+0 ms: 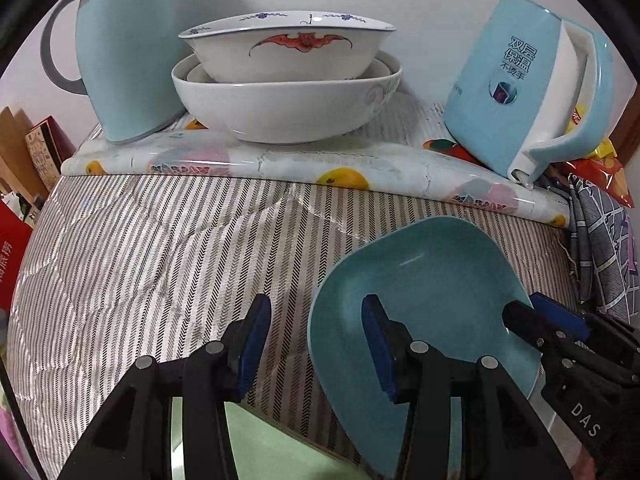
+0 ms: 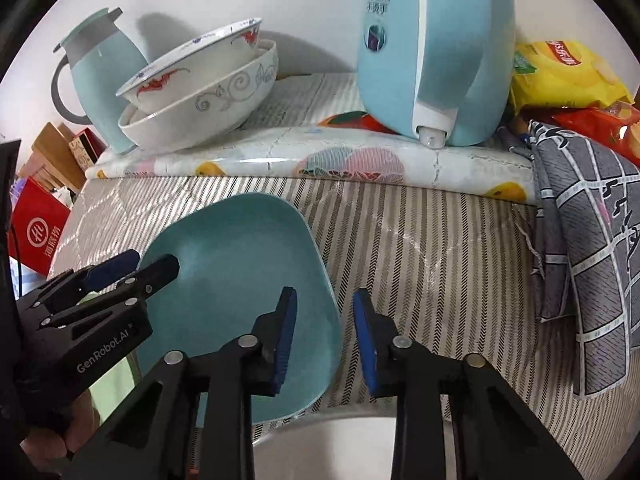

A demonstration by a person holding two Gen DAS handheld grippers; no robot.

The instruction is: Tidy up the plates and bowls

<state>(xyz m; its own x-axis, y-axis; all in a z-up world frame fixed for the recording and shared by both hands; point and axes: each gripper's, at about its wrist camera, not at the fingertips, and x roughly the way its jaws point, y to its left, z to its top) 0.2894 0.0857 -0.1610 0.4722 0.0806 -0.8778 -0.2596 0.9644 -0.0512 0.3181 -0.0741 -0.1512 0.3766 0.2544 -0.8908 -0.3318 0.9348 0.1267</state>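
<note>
The left gripper [image 1: 316, 344] has its jaws spread wide, one blue pad over the striped cloth [image 1: 160, 248] and the other over the teal plate [image 1: 432, 292], gripping nothing. The right gripper [image 2: 325, 338] is likewise parted, its left pad above the teal plate [image 2: 240, 264] and its right pad over bare cloth; whether either pad actually touches the plate is hard to judge through the fisheye. The plate lies near the front edge of the striped cloth, between the two grippers. Further back, on a raised fruit-patterned mat [image 1: 280, 160], a white bowl with a red bat design [image 1: 288, 52] sits nested in a larger white bowl [image 1: 280, 108]. A pale blue jug [image 1: 124, 56] stands left of the bowls, a blue kettle [image 1: 528, 84] to their right. Snack bags [image 2: 568, 76] and a grey checked cloth [image 2: 592, 248] lie at the right.
</note>
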